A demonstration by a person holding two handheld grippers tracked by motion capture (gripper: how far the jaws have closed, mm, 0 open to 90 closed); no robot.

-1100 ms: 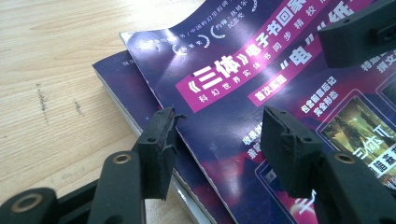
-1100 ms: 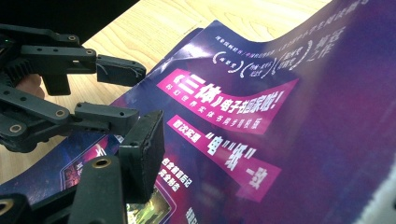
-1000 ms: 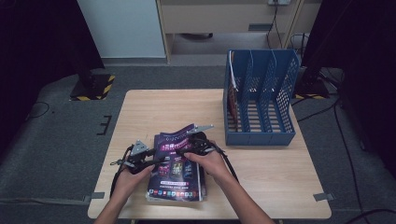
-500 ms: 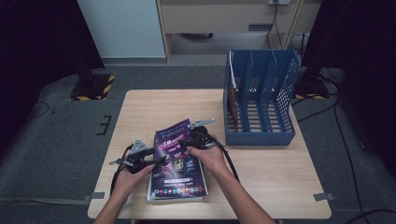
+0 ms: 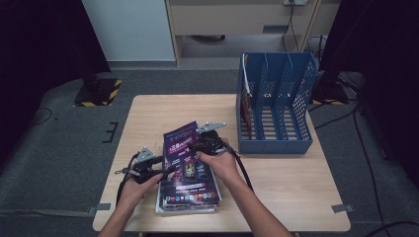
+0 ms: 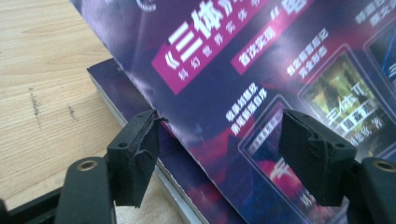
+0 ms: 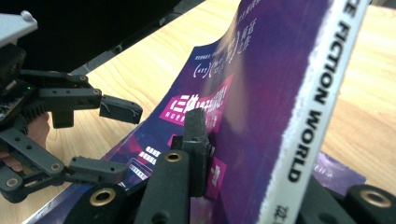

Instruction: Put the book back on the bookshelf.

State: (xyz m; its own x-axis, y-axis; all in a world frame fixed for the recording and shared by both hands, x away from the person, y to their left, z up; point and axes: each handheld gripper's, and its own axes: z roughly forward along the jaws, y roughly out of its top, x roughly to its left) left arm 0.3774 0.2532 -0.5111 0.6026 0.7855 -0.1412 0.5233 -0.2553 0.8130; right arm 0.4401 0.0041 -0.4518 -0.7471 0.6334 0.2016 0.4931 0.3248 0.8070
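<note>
The right gripper has its fingers clamped on a purple magazine, tilting it up off the stack on the surface. Its spine reads "FICTION WORLD". The left gripper has its fingers spread at the cover's edge. A blue rack stands nearby.
</note>
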